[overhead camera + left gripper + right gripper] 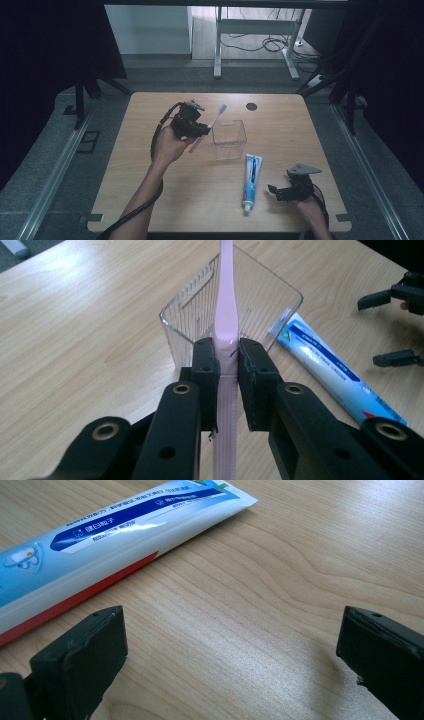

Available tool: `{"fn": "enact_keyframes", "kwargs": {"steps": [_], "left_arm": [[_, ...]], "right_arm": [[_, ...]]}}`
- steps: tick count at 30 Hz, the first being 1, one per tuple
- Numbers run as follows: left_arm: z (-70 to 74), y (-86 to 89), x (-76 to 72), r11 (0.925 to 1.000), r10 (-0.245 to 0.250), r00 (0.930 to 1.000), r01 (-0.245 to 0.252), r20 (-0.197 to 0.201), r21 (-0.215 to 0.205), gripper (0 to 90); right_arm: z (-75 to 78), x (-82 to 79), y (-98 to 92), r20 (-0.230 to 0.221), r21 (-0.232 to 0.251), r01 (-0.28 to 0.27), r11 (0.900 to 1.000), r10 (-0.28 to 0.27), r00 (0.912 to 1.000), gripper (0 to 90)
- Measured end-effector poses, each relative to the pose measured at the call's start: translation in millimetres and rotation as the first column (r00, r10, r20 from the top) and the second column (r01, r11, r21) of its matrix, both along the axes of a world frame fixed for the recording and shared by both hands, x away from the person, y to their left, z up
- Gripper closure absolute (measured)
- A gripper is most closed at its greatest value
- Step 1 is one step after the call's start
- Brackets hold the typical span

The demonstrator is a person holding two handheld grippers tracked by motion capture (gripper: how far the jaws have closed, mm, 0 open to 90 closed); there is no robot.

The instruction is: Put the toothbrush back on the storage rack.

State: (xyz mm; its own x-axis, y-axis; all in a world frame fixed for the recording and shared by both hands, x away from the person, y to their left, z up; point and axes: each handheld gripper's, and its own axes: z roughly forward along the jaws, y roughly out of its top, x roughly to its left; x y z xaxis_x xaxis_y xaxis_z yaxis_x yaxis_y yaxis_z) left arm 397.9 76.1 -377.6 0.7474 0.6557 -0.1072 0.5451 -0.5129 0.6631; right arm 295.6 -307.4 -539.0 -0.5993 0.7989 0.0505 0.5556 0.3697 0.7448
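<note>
My left gripper [196,131] is shut on a pink toothbrush [208,128], held up off the table just left of a clear plastic cup [229,139]. In the left gripper view the two pads press the pink handle [226,315], which points over the cup [265,300]. A blue and white toothpaste tube [251,180] lies flat on the table in front of the cup. My right gripper [275,193] rests low at the front right, open, its jaws wide apart beside the tube [100,540] with bare wood between them.
The wooden table [150,180] has a dark round hole [251,106] at its back edge. Beyond it stand white desk legs [218,45] and loose cables on a grey floor. Black curtains flank both sides.
</note>
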Motion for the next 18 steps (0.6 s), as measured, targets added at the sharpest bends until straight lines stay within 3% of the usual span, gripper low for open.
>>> {"fn": "enact_keyframes", "kwargs": {"steps": [18], "left_arm": [[1.3,-26.6,12.6,0.9995,-0.007,0.9994,0.008,0.034,-0.03,78.7]], "right_arm": [[0.0,0.2,-0.3,0.001,-0.003,-0.002,1.0,0.002,1.0,0.7]]}}
